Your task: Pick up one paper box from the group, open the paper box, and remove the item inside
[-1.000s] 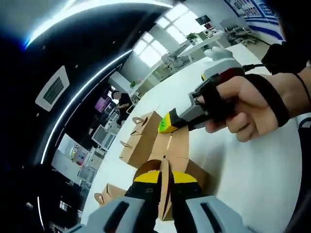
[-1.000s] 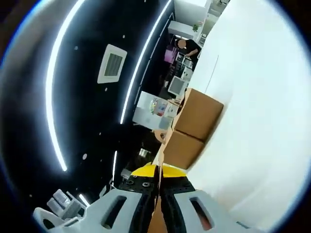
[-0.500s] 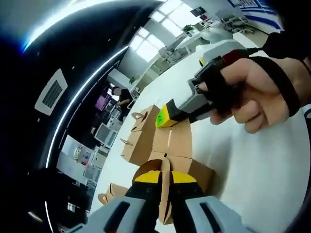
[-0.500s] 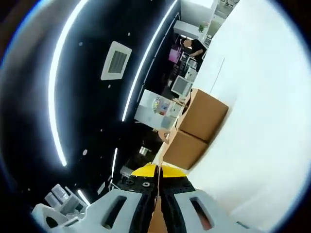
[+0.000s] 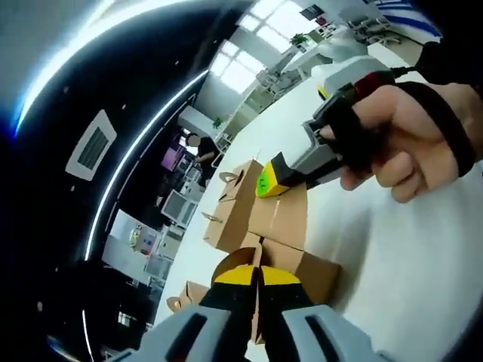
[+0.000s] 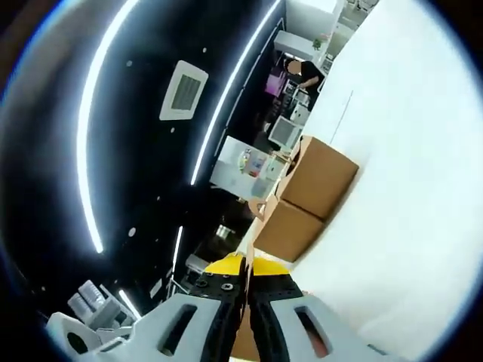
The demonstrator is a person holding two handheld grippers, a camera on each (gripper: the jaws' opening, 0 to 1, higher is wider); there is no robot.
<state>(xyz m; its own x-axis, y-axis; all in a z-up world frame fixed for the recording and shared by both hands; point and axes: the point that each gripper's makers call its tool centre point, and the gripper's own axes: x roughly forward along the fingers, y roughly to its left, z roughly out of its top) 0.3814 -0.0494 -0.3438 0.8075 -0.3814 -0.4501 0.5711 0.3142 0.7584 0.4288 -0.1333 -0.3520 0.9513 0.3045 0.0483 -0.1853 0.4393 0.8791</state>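
On the white table (image 5: 392, 286), both grippers' fingers (image 5: 238, 283) (image 6: 226, 280) pinched onto one paper box's (image 5: 302, 264) flaps.

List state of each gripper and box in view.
Left gripper: shut on a flap of the near box.
Right gripper: shut on a thin cardboard edge.
Near box: on the table, flap pulled up.
Far boxes: closed, handles up, grouped on the table.
Hand: wrapped round the right gripper's grip.
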